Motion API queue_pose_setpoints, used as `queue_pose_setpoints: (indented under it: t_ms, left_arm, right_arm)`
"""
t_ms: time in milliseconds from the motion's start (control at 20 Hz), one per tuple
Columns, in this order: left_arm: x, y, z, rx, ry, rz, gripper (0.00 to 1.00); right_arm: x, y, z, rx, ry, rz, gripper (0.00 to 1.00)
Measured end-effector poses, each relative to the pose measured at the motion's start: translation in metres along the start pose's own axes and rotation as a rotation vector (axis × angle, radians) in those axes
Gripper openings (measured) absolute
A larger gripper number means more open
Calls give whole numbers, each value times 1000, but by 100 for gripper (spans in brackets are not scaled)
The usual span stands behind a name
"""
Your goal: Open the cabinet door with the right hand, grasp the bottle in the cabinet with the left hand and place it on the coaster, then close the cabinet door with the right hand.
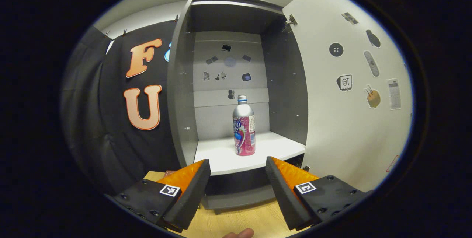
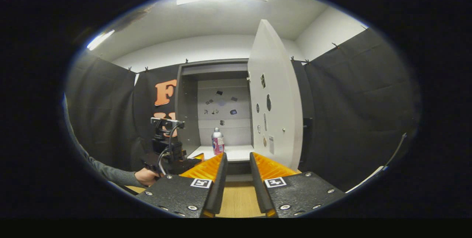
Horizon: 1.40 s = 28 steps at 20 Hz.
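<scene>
The grey cabinet stands with its white door swung wide to the right. Inside, a silver bottle with a pink label stands upright on the white shelf. My left gripper hangs open just in front of the shelf edge, short of the bottle, with nothing between its fingers. In the right gripper view the bottle is small and far off, the door is edge-on, and my right gripper is open and empty, well back from the cabinet. The left gripper shows there in a hand.
A wooden tabletop lies under the cabinet. A fingertip pokes in at the bottom edge. Stickers dot the door's inner face and the cabinet's back wall. Black cloth walls close in the booth on both sides. A grey sleeve reaches in from the left.
</scene>
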<state>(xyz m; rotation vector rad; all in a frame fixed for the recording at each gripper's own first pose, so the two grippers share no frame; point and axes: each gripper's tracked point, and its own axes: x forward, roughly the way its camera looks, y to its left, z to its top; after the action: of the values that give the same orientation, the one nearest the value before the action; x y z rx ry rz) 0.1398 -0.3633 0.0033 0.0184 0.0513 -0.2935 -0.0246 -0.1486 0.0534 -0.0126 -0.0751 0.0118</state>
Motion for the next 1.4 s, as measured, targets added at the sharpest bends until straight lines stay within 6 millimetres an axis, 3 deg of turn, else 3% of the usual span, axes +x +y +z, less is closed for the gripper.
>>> queue_pose_setpoints:
  t_ms: [50,250,450,500,750,1050,1100,1250,1400]
  left_arm:
    - [16,-1,2,-3,-1,-1,97]
    - [77,-10,6,-9,-10,-29,98]
    - [122,-12,7,-26,-16,-39,98]
    - [131,-12,8,-26,-19,-40,97]
    - [174,-11,15,-13,-38,-37,98]
    - [198,-16,18,1,-56,-52,94]
    - [197,-18,20,-6,-62,-62,98]
    - [191,-12,24,-4,-73,-40,87]
    - [181,-13,28,-16,-78,-59,86]
  right_arm:
    - [8,1,-5,-6,14,-10,47]
    - [34,4,-18,20,57,-53,64]
    - [55,2,-28,40,81,-93,73]
    - [59,1,-30,43,86,-100,69]
    - [74,-7,-41,77,113,-142,75]
    - [86,-10,-51,100,139,-170,76]
    - [87,-8,-53,100,144,-166,76]
    - [88,-7,-54,103,141,-163,76]
    - [82,-7,-55,114,143,-159,75]
